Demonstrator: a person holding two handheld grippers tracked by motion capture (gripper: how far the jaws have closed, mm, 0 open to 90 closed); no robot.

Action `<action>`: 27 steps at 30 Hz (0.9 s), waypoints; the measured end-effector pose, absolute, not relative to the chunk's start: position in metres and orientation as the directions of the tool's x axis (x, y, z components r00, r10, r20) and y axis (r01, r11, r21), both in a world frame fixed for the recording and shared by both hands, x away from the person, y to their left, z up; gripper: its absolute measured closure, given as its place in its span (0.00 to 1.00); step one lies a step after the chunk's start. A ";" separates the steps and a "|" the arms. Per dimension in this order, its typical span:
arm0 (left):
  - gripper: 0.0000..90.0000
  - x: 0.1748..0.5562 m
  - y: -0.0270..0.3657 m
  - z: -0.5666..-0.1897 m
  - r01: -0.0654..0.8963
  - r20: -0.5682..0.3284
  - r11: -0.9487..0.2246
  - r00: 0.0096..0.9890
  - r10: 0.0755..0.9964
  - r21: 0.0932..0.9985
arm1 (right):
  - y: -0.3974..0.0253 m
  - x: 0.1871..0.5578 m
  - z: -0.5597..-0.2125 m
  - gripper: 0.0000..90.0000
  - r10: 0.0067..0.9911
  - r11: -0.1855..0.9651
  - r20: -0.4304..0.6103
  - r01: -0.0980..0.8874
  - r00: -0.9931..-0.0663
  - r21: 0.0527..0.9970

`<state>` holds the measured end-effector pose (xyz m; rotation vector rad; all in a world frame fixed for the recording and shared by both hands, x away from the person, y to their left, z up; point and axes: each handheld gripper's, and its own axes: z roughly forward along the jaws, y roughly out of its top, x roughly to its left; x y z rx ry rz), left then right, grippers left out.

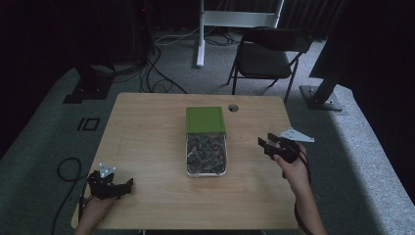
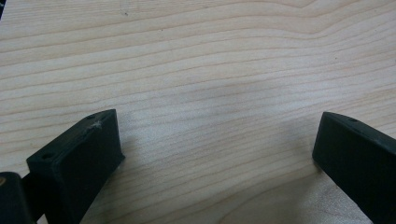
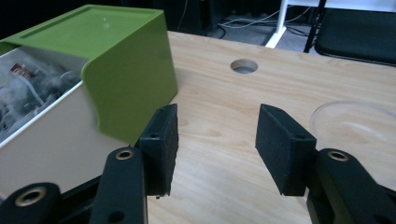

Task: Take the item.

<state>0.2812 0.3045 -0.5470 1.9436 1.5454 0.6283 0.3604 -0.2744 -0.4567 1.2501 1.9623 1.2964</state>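
Left claw (image 1: 128, 184) gapes wide, empty, near table (image 1: 147, 127) edge. Right claw (image 3: 215, 140) open beside box (image 1: 206, 142); green lid (image 3: 126, 60) looks rigid, slick, light—pinch its rim.

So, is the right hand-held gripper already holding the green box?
No, the right hand-held gripper is open beside the green box, with bare table between its jaws.
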 end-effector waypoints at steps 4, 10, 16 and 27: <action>0.02 0.281 0.305 -0.547 0.706 0.011 -0.168 0.221 0.975 0.688 | -0.274 0.357 -0.463 0.53 0.875 0.143 0.093 0.435 -0.476 0.889; 0.02 0.281 0.305 -0.547 0.706 0.012 -0.169 0.221 0.975 0.688 | -0.272 0.353 -0.476 0.52 0.865 0.156 0.098 0.451 -0.492 0.879; 0.02 0.281 0.305 -0.547 0.706 0.012 -0.168 0.221 0.975 0.688 | -0.272 0.347 -0.489 0.51 0.861 0.168 0.100 0.465 -0.499 0.869; 0.02 0.281 0.305 -0.547 0.706 0.012 -0.169 0.222 0.975 0.688 | -0.280 0.336 -0.510 0.46 0.858 0.195 0.092 0.486 -0.506 0.852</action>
